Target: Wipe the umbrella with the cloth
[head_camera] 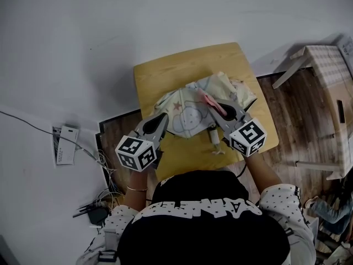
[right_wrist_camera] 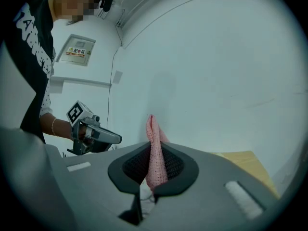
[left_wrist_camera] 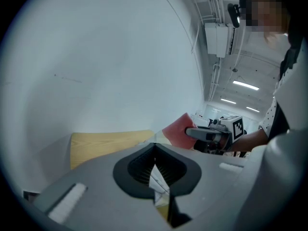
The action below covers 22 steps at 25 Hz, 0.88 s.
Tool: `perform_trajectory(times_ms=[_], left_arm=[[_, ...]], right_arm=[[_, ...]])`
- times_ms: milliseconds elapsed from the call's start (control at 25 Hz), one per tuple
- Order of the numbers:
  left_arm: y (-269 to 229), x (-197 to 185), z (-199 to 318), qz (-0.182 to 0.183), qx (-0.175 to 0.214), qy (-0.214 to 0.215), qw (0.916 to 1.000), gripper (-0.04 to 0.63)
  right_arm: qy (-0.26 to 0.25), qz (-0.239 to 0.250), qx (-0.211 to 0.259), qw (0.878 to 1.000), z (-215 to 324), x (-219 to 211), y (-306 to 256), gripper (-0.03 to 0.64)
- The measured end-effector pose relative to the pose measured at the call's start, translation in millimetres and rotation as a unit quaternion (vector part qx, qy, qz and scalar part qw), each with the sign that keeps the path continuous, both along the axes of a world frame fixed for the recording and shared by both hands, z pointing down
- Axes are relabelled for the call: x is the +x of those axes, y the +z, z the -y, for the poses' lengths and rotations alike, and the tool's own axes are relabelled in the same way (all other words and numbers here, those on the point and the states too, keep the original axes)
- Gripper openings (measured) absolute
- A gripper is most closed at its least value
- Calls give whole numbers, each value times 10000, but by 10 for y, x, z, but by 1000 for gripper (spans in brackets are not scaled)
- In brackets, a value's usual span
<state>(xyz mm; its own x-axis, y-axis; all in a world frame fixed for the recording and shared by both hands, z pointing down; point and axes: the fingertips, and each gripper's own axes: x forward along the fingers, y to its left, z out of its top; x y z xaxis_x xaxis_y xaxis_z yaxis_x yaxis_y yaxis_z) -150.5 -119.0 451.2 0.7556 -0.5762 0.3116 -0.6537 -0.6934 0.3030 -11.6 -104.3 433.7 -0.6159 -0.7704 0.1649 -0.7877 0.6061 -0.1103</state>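
Grey left gripper [head_camera: 156, 120], marker cube [head_camera: 137, 152]; black top [head_camera: 204, 233], seemingly dotted sleeves [head_camera: 281, 197].

right gripper [right_wrist_camera: 154, 153] | jaws clamped pink cloth [right_wrist_camera: 152, 129], cloth stood upright | left gripper [right_wrist_camera: 115, 138] apart, at left

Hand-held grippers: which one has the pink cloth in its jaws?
The right hand-held gripper, clamped on the pink cloth; the left hand-held gripper pinches the pale umbrella.

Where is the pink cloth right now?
The pink cloth is pinched in the right claw, just right of centre in the head view, over the pale umbrella lying on the yellow table.
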Motion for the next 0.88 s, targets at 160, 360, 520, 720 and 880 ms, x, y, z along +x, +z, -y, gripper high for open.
perform_trajectory(times_ms=[160,360,520,720,880], left_arm=[[29,68,-21,44,-17,67,10000,2],[-5,181,-57,-31,1,206,9998,2],[-46,195,-54,-49,40,241,9997,2],[-108,154,-50,-72,90,181,9998,2],[-105,180,-74,-78,78,183,9998,2]], right_arm=[[-108,41,20,9999,13,-28,-38,29],[-247,-59,59,9997,37,-31,-115,29],[-299,35,18,9995,49,12,-135,29],[-419,33,-49,9991,38,73,-212,29],[-512,-12,-33,9987,7,109,-305,29]])
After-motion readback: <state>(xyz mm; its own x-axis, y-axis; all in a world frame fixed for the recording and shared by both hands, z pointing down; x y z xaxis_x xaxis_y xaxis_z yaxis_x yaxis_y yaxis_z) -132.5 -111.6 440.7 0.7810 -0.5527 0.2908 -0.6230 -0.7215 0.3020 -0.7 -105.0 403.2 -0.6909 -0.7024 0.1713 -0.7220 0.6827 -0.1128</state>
